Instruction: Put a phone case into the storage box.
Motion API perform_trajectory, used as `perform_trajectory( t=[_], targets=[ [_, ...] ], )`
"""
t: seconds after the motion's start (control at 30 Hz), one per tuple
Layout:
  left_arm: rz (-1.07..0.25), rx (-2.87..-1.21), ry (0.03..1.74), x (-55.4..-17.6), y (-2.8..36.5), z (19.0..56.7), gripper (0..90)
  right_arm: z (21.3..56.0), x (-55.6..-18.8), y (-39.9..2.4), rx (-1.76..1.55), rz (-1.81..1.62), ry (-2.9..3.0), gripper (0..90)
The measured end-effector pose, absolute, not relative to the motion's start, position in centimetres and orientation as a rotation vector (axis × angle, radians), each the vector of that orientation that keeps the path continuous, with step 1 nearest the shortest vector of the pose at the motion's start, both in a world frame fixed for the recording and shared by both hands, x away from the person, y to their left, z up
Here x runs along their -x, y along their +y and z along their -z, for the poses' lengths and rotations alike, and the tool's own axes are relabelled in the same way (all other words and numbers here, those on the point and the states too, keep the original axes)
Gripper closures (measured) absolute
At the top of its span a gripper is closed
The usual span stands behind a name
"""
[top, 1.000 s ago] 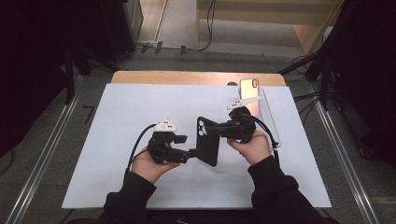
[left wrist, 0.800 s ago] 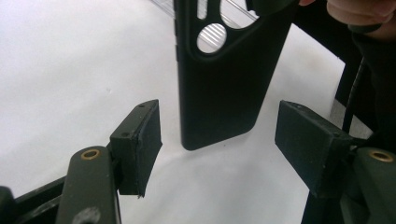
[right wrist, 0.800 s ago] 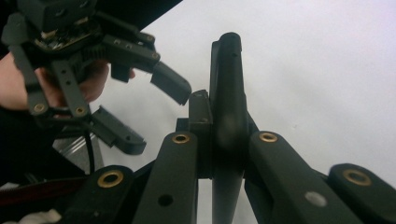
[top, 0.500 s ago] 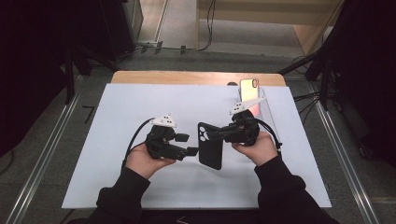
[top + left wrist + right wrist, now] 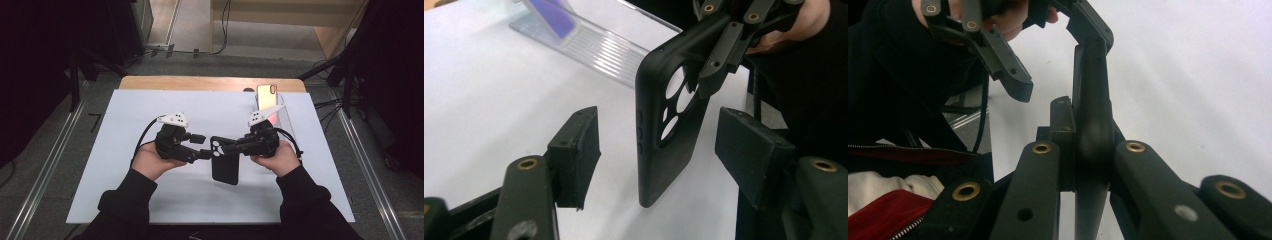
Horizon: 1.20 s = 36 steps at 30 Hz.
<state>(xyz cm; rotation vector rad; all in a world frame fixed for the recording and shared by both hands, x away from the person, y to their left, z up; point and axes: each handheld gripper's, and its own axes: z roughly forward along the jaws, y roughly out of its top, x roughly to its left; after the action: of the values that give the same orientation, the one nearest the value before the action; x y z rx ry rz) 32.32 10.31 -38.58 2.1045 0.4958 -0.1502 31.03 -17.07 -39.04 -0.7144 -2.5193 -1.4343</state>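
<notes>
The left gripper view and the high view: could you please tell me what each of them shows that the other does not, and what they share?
Left gripper view alone: the side buttons on the black phone case, and the gap between the case and each of the left gripper's pads.

High view alone: both hands, the whole white mat, the wooden table edge, and the left gripper from above.

Shared: the right gripper clamped on the case by its camera cutouts, and the clear stand bearing a phone.
</notes>
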Motion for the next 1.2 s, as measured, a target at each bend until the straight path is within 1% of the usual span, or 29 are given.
perform_trajectory(
  t=[0.13, 0.23, 0.3, 0.37, 0.5, 0.7, 0.97, 1.2],
  targets=[
    [0.167, -2.129, 0.484, -32.9, 9.9, 38.8, 36.7, 39.0, -31.2, -17.2, 0.712, 1.436, -2.502, 82.5],
    [0.197, -2.123, 0.468, -33.2, 9.7, 39.0, 40.2, 39.0, -31.2, -17.1, 0.695, 1.440, -2.500, 82.5],
    [0.207, -2.125, 0.423, -33.4, 9.5, 39.2, 42.3, 39.0, -31.2, -17.1, 0.688, 1.444, -2.489, 82.5],
    [0.192, -2.120, 0.392, -33.4, 9.5, 39.2, 47.6, 39.0, -31.2, -17.0, 0.685, 1.450, -2.485, 82.5],
    [0.218, -2.126, 0.388, -33.8, 9.6, 39.5, 59.1, 39.1, -31.2, -16.9, 0.677, 1.451, -2.480, 82.5],
    [0.290, -2.123, 0.358, -34.3, 9.6, 39.7, 69.3, 39.2, -31.4, -16.8, 0.668, 1.443, -2.472, 82.5],
    [0.325, -2.113, 0.351, -34.5, 9.5, 40.0, 75.0, 39.5, -31.8, -17.0, 0.673, 1.439, -2.455, 81.6],
    [0.318, -2.109, 0.337, -34.2, 9.8, 39.9, 77.6, 39.4, -31.7, -16.9, 0.698, 1.461, -2.469, 74.2]
  ],
)
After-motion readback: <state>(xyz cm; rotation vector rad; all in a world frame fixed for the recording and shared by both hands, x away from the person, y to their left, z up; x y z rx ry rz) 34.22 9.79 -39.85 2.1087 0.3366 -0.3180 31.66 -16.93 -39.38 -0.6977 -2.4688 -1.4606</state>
